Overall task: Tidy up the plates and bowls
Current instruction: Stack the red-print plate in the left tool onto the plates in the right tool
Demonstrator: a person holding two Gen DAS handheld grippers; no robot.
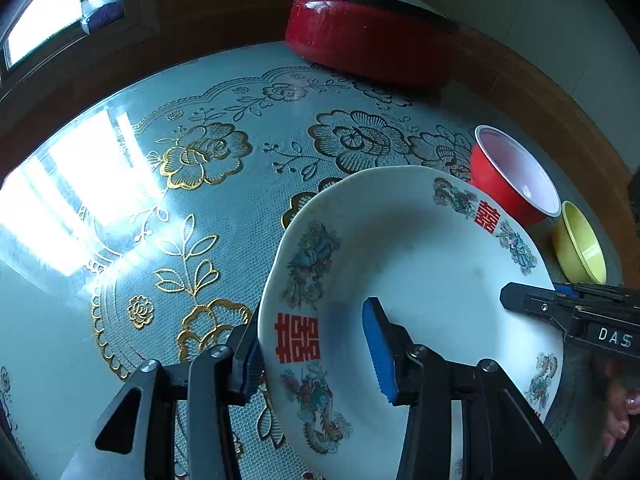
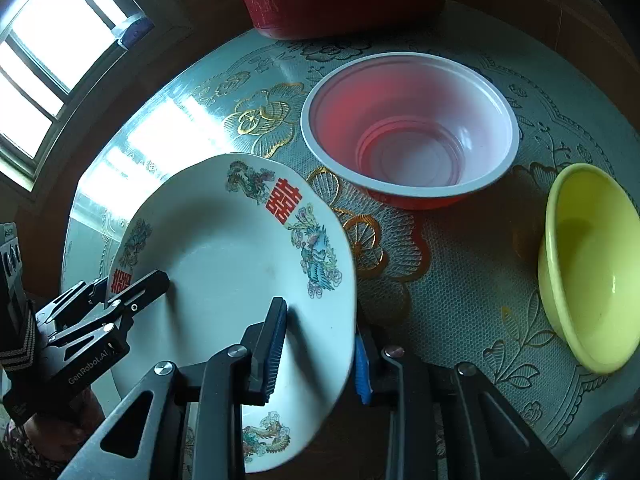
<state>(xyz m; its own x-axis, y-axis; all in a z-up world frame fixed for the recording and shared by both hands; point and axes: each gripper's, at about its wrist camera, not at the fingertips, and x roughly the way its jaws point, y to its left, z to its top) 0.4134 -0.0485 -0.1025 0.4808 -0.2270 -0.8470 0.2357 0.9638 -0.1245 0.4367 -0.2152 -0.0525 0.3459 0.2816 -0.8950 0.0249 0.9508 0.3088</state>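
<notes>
A white plate with red characters and dragon prints hangs tilted above the table. My right gripper is shut on its right rim, one pad on the plate's face and the other under the edge. My left gripper straddles the opposite rim. Its outer pad is at the edge and its inner pad stands slightly off the plate's face. A red bowl with a white inside sits just beyond the plate. A yellow bowl sits to the right of it.
A red lidded pot stands at the table's far edge. The round table carries a glass-covered floral cloth with bright window glare on its left. A hand holds the right gripper.
</notes>
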